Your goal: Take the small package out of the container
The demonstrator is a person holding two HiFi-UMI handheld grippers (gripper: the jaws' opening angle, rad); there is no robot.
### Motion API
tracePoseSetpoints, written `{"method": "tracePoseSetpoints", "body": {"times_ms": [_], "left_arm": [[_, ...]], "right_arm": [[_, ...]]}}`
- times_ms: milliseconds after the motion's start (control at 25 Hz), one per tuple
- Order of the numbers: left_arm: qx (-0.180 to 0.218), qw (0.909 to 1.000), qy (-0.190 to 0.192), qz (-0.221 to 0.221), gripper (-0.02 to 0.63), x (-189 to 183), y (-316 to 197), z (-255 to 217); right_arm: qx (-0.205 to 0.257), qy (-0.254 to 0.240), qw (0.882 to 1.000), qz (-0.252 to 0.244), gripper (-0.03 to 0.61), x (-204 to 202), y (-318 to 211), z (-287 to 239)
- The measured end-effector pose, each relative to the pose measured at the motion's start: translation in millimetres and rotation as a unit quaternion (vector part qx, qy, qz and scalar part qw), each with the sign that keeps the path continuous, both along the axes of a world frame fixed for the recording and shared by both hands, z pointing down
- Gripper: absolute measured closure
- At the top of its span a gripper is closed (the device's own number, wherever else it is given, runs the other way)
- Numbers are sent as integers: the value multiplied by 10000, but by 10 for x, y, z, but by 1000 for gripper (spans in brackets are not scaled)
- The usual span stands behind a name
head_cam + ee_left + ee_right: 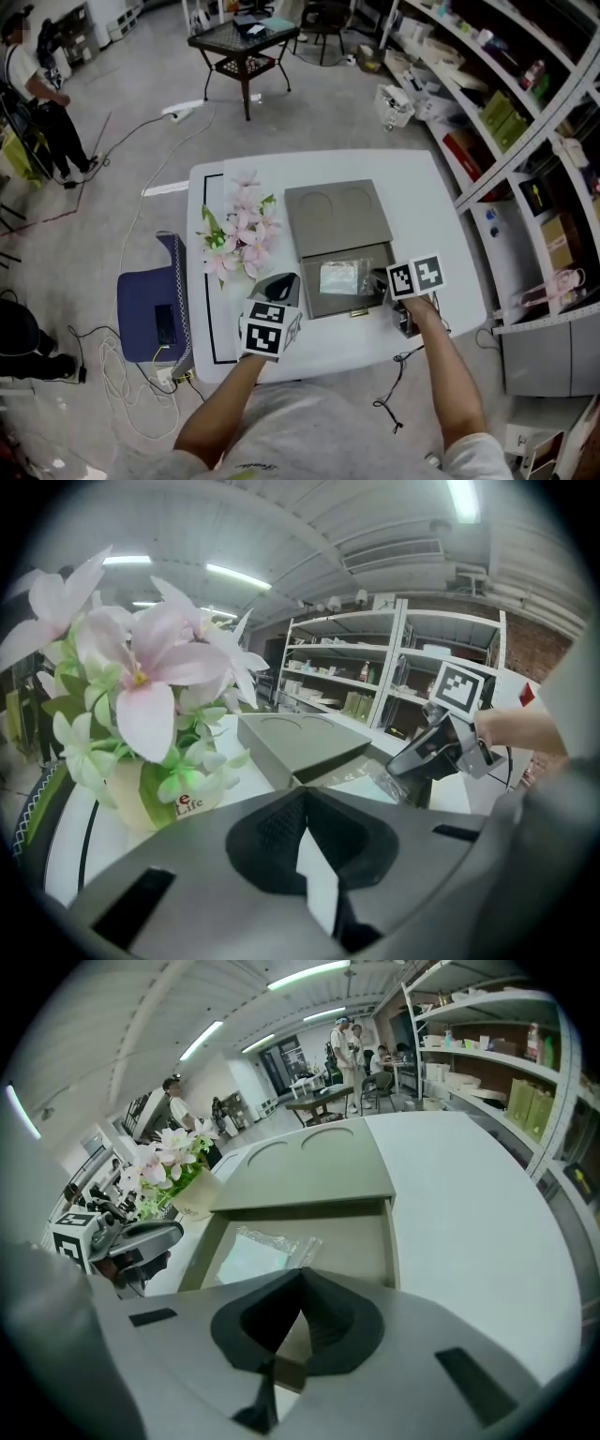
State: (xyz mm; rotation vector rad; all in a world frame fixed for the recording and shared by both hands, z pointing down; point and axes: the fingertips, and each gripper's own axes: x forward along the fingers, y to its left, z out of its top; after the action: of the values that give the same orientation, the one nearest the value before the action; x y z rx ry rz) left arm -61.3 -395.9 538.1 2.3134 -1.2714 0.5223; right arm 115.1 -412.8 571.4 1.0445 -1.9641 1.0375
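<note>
A grey container (pixel 337 217) lies on the white table (pixel 422 197), its lid slid back and its front tray uncovered. The small package (pixel 339 277), a clear bag with a pale sheet inside, lies flat in that tray; it also shows in the right gripper view (pixel 258 1255) and the left gripper view (pixel 375 782). My right gripper (pixel 382 281) is at the tray's right front corner, jaws shut, tips (pixel 300 1283) just above the tray's front wall with nothing visibly between them. My left gripper (pixel 281 284) is beside the tray's left edge, jaws together (pixel 305 794) and holding nothing.
A vase of pink flowers (pixel 239 234) stands on the table just left of the container. A blue bag (pixel 155 309) lies on the floor left of the table. Shelving (pixel 506 112) runs along the right. A black side table (pixel 244 42) and a person (pixel 37 94) are farther off.
</note>
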Motion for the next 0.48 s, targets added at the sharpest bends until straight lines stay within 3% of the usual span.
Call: {"method": "tracePoseSetpoints", "body": {"times_ms": [480], "left_arm": [[277,9995,-51,-167,611,64,257,-263]], "right_arm": [[928,-751,9929,17,574,-97,191,-621]]}}
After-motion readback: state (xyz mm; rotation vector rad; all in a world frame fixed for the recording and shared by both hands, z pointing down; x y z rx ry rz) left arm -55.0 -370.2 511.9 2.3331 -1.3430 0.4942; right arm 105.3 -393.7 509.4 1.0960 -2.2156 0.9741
